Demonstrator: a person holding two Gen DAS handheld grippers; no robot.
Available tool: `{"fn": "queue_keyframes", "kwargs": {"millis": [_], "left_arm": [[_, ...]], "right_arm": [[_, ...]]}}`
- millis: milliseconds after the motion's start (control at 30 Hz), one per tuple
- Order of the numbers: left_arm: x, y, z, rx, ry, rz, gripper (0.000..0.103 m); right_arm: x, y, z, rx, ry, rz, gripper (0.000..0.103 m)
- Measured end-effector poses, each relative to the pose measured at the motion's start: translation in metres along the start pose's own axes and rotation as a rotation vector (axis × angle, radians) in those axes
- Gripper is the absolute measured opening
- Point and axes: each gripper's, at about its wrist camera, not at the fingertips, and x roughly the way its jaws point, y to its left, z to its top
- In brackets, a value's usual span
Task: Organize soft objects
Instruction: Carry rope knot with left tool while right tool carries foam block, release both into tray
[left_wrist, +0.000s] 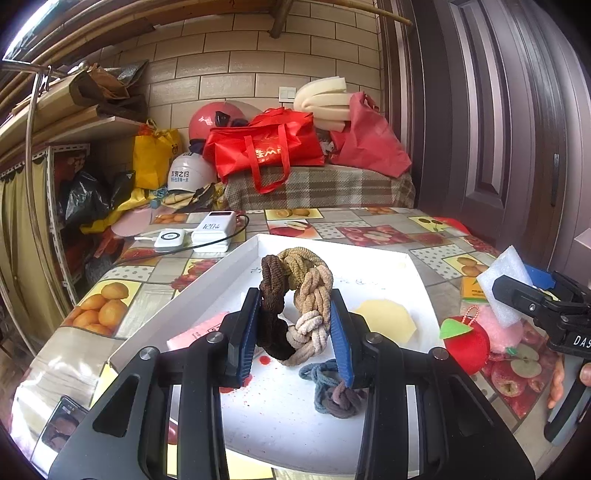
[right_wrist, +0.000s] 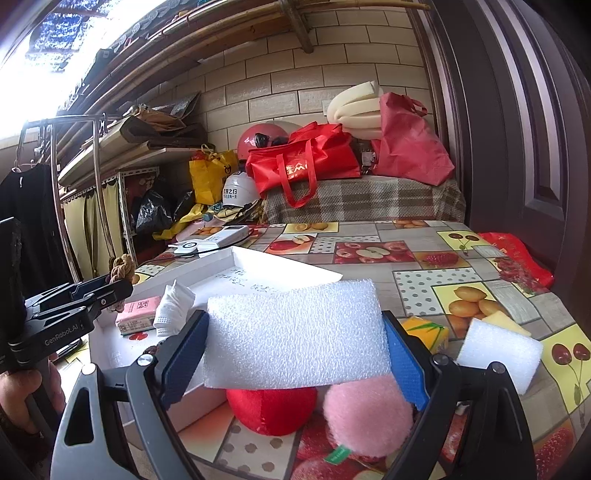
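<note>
Left gripper: the fingers are pinched on the braided hair ties, a knotted bundle of brown, olive and beige loops, and the bundle is held over the white tray, presumably so that it can be set down inside.

Right gripper: the fingers are spread wide yet pressed on both ends of the white foam sheet; the broad grip is judged to suit a wide, light, crushable piece.

Foam sheet position: it is carried above the desk, just right of the tray's near corner, over the red plush apple and the pink plush ball.

Tray contents: a blue-grey hair tie, a pale yellow piece, a pink packet and a white knitted item are already laid inside, so the tray is taken as the collecting place.

Left outside: the two plush toys, a second foam block and a yellow packet lie on the desk beside the tray, apparently not yet sorted.

Risk: the bundle's loose loops may catch on a finger at release.
</note>
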Motion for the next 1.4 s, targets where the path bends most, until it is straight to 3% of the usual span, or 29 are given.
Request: {"fn": "queue_keyframes", "kwargs": {"millis": [733,1100,1400], "left_arm": [[0.035,0.032,0.009,-0.053,0.045,0.081,0.035],[0.053,0.047,0.014,-0.116,0.084,0.054,0.035],[0.062,0.047,0.016,-0.107,0.099,0.067,0.035]], "right_arm": [[0.053,0.033,0.01,0.021,0.05,0.05,0.09],[0.078,0.072,0.016,-0.077,0.075,0.091,0.09],[0.099,0.062,0.017,-0.009,0.143,0.076,0.09]]}}
